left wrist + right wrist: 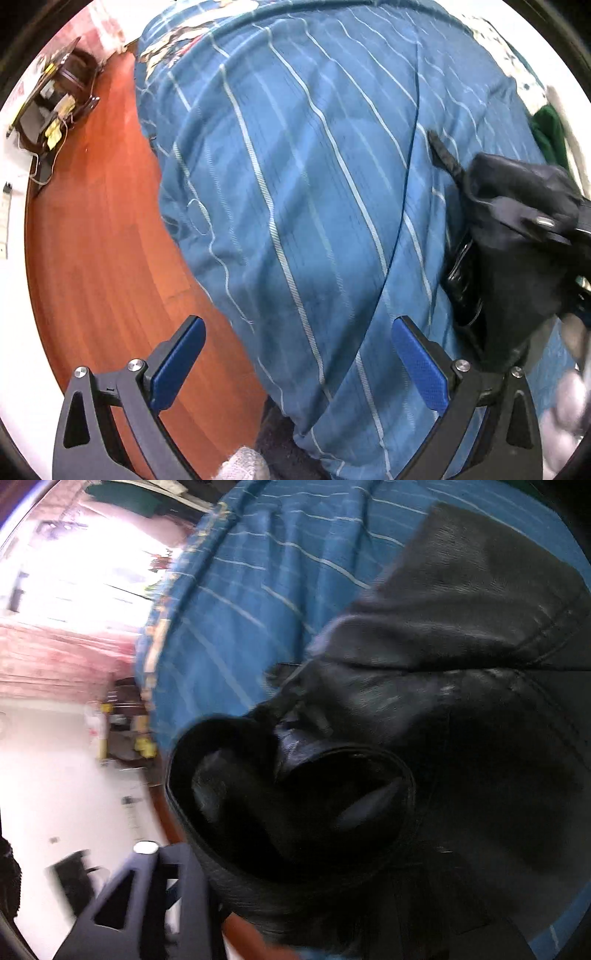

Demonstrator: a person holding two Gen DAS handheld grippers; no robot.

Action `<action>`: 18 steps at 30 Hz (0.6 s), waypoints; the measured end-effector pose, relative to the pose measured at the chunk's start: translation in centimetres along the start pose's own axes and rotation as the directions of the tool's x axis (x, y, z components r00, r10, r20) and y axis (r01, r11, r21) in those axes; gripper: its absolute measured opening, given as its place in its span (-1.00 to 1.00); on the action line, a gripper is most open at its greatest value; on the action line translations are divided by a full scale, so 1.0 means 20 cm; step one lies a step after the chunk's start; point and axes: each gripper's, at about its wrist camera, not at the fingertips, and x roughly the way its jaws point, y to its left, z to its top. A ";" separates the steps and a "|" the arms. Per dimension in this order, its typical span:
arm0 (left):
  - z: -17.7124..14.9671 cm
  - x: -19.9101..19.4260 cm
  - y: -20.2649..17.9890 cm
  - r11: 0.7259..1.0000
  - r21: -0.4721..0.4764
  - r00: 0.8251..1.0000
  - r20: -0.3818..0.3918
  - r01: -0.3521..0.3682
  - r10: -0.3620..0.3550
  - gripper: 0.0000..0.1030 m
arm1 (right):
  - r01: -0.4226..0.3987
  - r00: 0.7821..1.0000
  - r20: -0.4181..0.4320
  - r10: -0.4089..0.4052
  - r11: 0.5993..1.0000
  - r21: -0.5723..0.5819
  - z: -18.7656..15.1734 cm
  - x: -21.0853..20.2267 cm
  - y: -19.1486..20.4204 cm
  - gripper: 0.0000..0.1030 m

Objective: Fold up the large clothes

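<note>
The left gripper (299,363) sits at the bottom of the left wrist view with its two blue-padded fingers (177,363) spread wide apart and nothing between them. The left-hand finger hangs over a reddish-brown wooden floor (99,258); the right-hand finger hangs over a blue bedspread with thin pale stripes (295,166), which fills the middle and top of that view.

At the right edge of the same view, a black leather garment (517,240) lies bunched on the bedspread, and the right gripper (546,225) shows there as a dark blurred shape touching or covering it. A green cloth (550,133) peeks out just above the garment, at the right edge. In the upper left stands a dark wooden piece of furniture (55,99) with small yellow items and a thin white cord, beside a white wall.

In the right wrist view, the black leather garment (424,738) fills the centre and right, with a round sleeve-like opening near the middle. It hides the right gripper's fingertips, so whether they grip it cannot be told; only the dark frame at the bottom left shows. The striped bedspread (258,590) lies behind it, across the top. The left side is blurred and very bright.
</note>
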 end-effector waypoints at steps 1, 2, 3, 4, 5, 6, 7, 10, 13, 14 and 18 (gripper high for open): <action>0.00 -0.02 0.01 1.000 -0.010 1.000 0.006 0.011 -0.011 1.00 | -0.041 0.999 -0.014 0.041 0.999 0.008 0.00 -0.04 -0.01 0.28; 0.00 -0.05 0.02 1.000 -0.020 1.000 0.011 0.023 -0.022 1.00 | -0.115 0.993 -0.038 0.115 0.993 0.012 -0.01 -0.12 -0.02 0.39; 0.01 -0.06 0.01 0.999 -0.030 0.999 0.015 0.031 -0.031 1.00 | -0.164 0.985 -0.045 0.164 0.986 0.005 -0.02 -0.21 -0.01 0.48; 0.01 -0.09 0.01 0.998 -0.044 0.999 0.023 0.046 -0.046 1.00 | -0.179 0.983 -0.031 0.179 0.984 -0.003 -0.01 -0.31 0.00 0.48; 0.01 -0.11 0.00 0.997 -0.052 0.998 0.031 0.058 -0.057 1.00 | -0.179 0.984 -0.013 0.179 0.984 0.000 0.00 -0.40 -0.01 0.48; 0.05 -0.10 -0.05 0.996 -0.059 0.997 0.039 0.068 -0.065 1.00 | -0.171 0.985 0.013 0.171 0.985 0.013 0.00 -0.48 -0.04 0.48; 0.06 -0.10 -0.06 0.995 -0.062 0.996 0.047 0.076 -0.073 1.00 | -0.118 0.992 0.055 0.115 0.992 0.048 0.03 -0.57 -0.12 0.48; 0.07 -0.11 -0.11 0.994 -0.051 0.993 0.075 0.094 -0.090 1.00 | 0.023 0.998 0.059 -0.030 0.993 0.118 0.14 -0.63 -0.31 0.42; 0.09 -0.06 -0.19 0.995 -0.029 0.993 0.077 0.093 -0.090 1.00 | 0.106 0.993 -0.059 -0.099 0.987 0.120 0.28 -0.44 -0.42 0.09; 0.09 -0.04 -0.21 0.995 -0.032 0.993 0.074 0.098 -0.096 1.00 | 0.153 0.986 -0.087 -0.144 0.983 0.100 0.33 -0.34 -0.44 0.09; 0.10 0.01 -0.26 0.993 -0.036 0.992 0.065 0.108 -0.106 1.00 | 0.345 0.930 -0.169 -0.327 0.934 0.088 0.42 0.02 -0.50 0.09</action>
